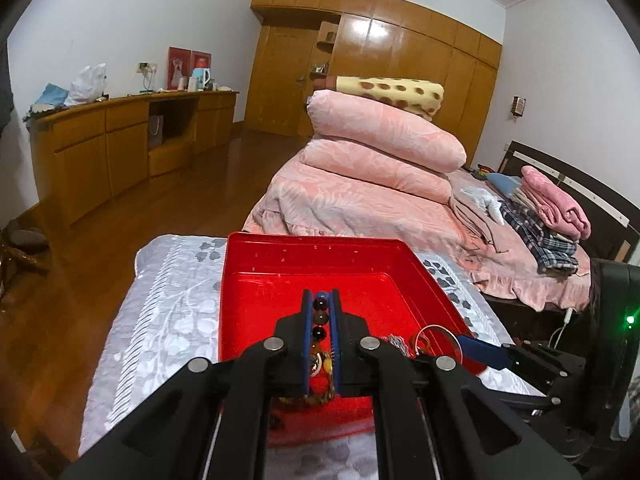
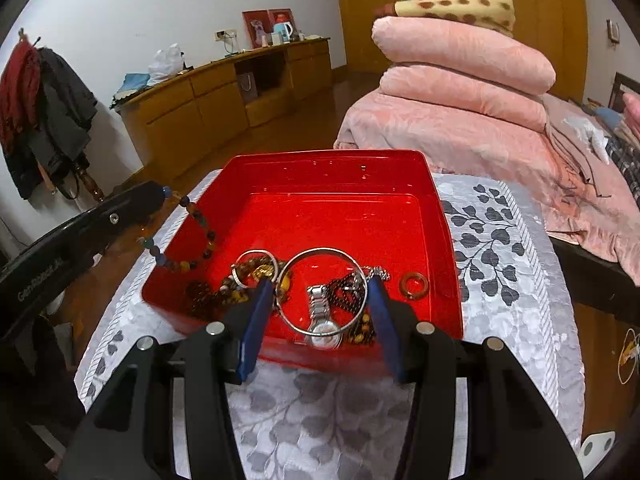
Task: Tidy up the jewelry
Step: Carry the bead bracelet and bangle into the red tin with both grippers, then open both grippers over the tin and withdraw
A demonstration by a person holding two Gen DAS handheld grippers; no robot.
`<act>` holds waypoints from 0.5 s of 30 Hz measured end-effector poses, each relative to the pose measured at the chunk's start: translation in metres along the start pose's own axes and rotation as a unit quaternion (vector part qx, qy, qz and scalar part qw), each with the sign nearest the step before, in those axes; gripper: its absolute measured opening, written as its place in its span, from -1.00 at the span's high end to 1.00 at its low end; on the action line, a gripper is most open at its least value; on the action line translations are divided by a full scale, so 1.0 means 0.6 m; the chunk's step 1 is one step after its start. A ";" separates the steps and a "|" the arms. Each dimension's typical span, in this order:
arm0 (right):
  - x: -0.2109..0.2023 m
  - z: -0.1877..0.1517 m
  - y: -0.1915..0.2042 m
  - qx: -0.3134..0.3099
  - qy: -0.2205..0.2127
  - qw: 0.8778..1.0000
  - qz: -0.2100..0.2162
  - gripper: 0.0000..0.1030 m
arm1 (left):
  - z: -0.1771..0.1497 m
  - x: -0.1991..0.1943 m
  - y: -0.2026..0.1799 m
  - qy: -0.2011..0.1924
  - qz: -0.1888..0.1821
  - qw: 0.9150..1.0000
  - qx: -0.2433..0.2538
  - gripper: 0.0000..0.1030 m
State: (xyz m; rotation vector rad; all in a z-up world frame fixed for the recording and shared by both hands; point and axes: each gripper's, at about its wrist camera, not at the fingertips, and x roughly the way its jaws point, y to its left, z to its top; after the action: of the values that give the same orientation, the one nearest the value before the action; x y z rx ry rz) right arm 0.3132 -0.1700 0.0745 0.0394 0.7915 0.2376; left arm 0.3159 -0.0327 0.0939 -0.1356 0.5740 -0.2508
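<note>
Two grippers are working one red tray (image 2: 436,216), and we're mid-sort here. Closest to us, the right gripper (image 2: 320,312) has its jaws spread around a silver bangle (image 2: 325,254), and the pads look to be touching its sides, so we'd call that a grip on it. Inside that ring lie a watch (image 2: 322,316) and a dark chain (image 2: 344,288). Beside them sit a smaller ring (image 2: 256,266), a heap of amber beads (image 2: 224,292) and a brown ring (image 2: 415,285), all loose in the tray. On our left, the left gripper (image 1: 321,312) is pinched tight on a bead bracelet (image 2: 198,236), which drapes over the tray's left wall. So we judge the sorting barely begun: most pieces are still tangled in one pile. The tray rests on a grey leaf-print cloth (image 2: 500,240). Nothing blocks us but the tangle itself; chain and beads could snag the bangle as it lifts. Farther off, a bed (image 1: 360,200) with folded pink quilts (image 1: 384,136), then a wooden sideboard (image 1: 132,140) and wardrobe (image 1: 400,64).
</note>
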 end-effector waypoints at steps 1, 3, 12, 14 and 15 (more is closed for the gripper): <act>0.009 0.004 -0.002 0.001 0.003 1.000 0.000 0.08 | 0.000 0.007 0.001 0.003 0.000 1.000 -0.001 0.85; 0.021 0.009 -0.005 0.003 0.007 1.000 0.000 0.08 | 0.003 0.025 0.001 0.008 -0.002 1.000 -0.004 0.85; 0.057 0.008 -0.013 -0.005 0.014 0.999 -0.029 -0.22 | -0.009 0.073 0.011 0.038 0.007 0.999 -0.010 0.24; 0.051 0.004 -0.019 -0.001 0.010 0.999 -0.035 -0.25 | -0.011 0.066 0.012 0.032 0.014 0.999 -0.007 0.21; 0.045 0.002 -0.022 0.001 0.006 0.999 -0.038 -0.29 | -0.010 0.063 0.012 0.030 0.014 0.999 -0.007 0.18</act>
State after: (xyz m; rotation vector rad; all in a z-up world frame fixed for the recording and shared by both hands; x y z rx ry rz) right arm 0.3351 -0.1765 0.0549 0.0096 0.8030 0.1654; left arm 0.3445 -0.0362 0.0678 -0.1343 0.6366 -0.2246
